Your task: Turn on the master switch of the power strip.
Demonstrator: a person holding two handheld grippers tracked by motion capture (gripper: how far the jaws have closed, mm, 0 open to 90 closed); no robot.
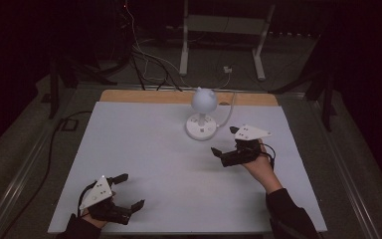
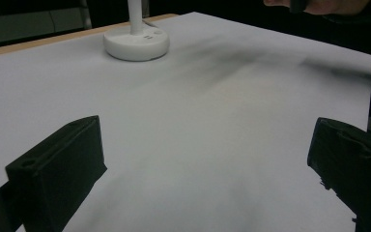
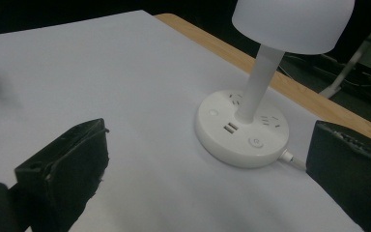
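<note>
One white dome-shaded desk lamp (image 1: 202,113) with a round socket base stands on one white table (image 1: 144,164); two black two-jaw grippers flank it.

We see a lamp (image 3: 251,96) of smooth white plastic, its round base (image 3: 241,129) faintly glossy and its shade (image 3: 292,21) a softer, frosted matt. It stands on a matt white sheet (image 1: 154,164), paper-like and smooth, laid over a board whose bare far edge (image 1: 144,96) looks like pale unvarnished wood. The right gripper (image 1: 224,142) and the left gripper (image 1: 132,190) have jaws of matt black plastic, and up close we find their pads (image 3: 72,169) rough and scuffed at the edges.
</note>
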